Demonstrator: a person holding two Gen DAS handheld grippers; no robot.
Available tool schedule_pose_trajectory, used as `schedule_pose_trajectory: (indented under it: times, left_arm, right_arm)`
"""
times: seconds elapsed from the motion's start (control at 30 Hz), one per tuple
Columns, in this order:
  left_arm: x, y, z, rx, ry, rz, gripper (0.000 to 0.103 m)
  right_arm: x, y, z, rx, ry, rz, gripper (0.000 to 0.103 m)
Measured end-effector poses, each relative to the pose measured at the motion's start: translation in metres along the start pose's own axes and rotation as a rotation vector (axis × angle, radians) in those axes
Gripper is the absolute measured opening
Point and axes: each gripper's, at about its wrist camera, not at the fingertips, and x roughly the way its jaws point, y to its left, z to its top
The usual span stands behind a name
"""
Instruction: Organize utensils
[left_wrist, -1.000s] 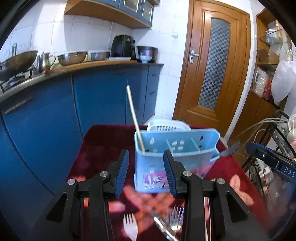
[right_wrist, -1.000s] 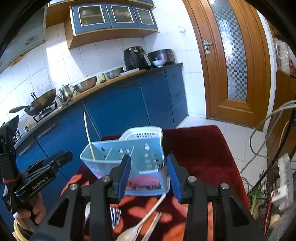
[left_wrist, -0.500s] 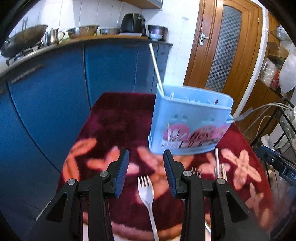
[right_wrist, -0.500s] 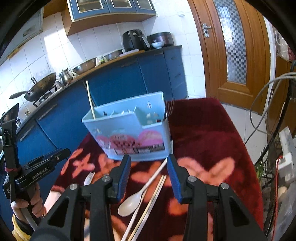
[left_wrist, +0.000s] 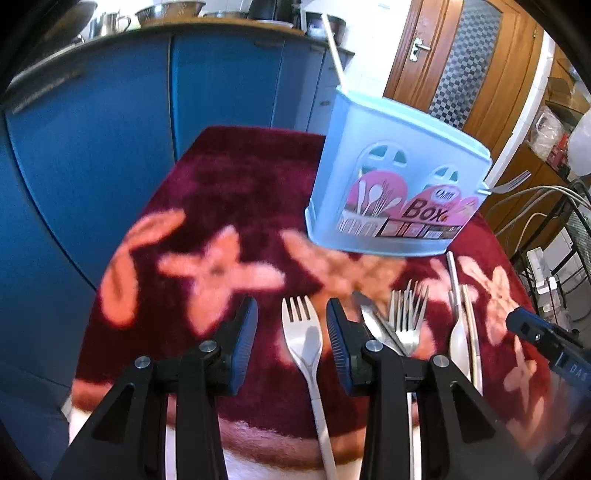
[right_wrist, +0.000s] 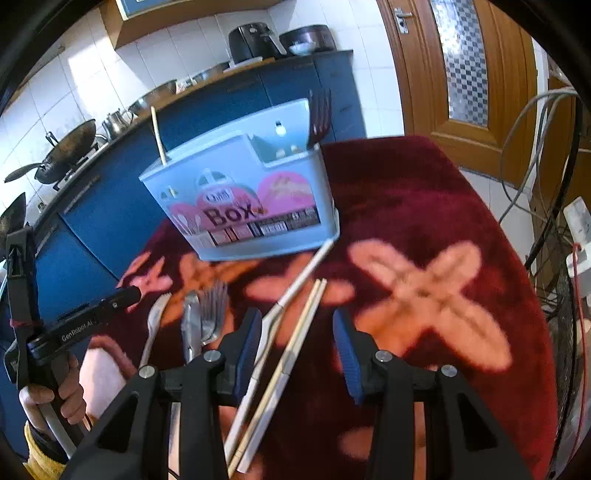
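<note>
Left view: the left gripper (left_wrist: 291, 325) is spread wide around a white fork (left_wrist: 306, 347) – not touching. The blue box (left_wrist: 395, 184) stands far right.

Right view: the right gripper (right_wrist: 297, 332) gapes over the chopsticks (right_wrist: 295, 339); bare red cloth (right_wrist: 424, 206) lies right.

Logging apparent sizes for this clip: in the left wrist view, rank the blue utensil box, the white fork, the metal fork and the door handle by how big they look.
1. Blue utensil box
2. White fork, nearest the camera, which inflates it
3. Metal fork, partly hidden by the gripper
4. Door handle, far away
</note>
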Motion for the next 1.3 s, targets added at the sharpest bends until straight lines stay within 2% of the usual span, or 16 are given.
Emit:
schedule_pose_trajectory:
  times: [0.3,0.6,0.7,0.77,0.83,0.97,1.1,1.23,1.3]
  left_arm:
    - [0.028,0.013,-0.005,-0.047,0.082,-0.022,0.039]
    - [0.035,0.007,-0.007,-0.028,0.092,-0.049,0.039]
    - [0.035,0.001,-0.008,-0.012,0.092,-0.064,0.028]
    - [0.035,-0.002,-0.008,-0.011,0.096,-0.088,0.014]
    - [0.036,-0.006,-0.010,-0.010,0.103,-0.103,0.009]
    - [0.035,-0.012,-0.011,0.009,0.095,-0.103,0.003]
    - [0.035,-0.013,-0.011,0.011,0.092,-0.099,0.003]
    - [0.035,-0.012,-0.011,0.011,0.091,-0.104,0.003]
    - [0.035,-0.012,-0.010,0.007,0.089,-0.106,0.003]
  right_arm:
    - [0.014,-0.002,-0.007,-0.001,0.055,0.010,0.041]
    - [0.033,-0.006,-0.015,0.018,0.124,0.021,0.033]
    - [0.034,-0.005,-0.015,0.013,0.124,0.024,0.033]
    - [0.035,-0.005,-0.014,0.012,0.126,0.025,0.032]
    - [0.035,-0.005,-0.014,0.011,0.128,0.027,0.031]
    - [0.036,-0.007,-0.013,0.014,0.133,0.036,0.030]
    - [0.039,-0.009,-0.009,0.024,0.144,0.048,0.026]
    - [0.045,-0.011,-0.004,0.029,0.156,0.078,0.018]
    - [0.048,-0.015,-0.001,0.056,0.167,0.113,0.011]
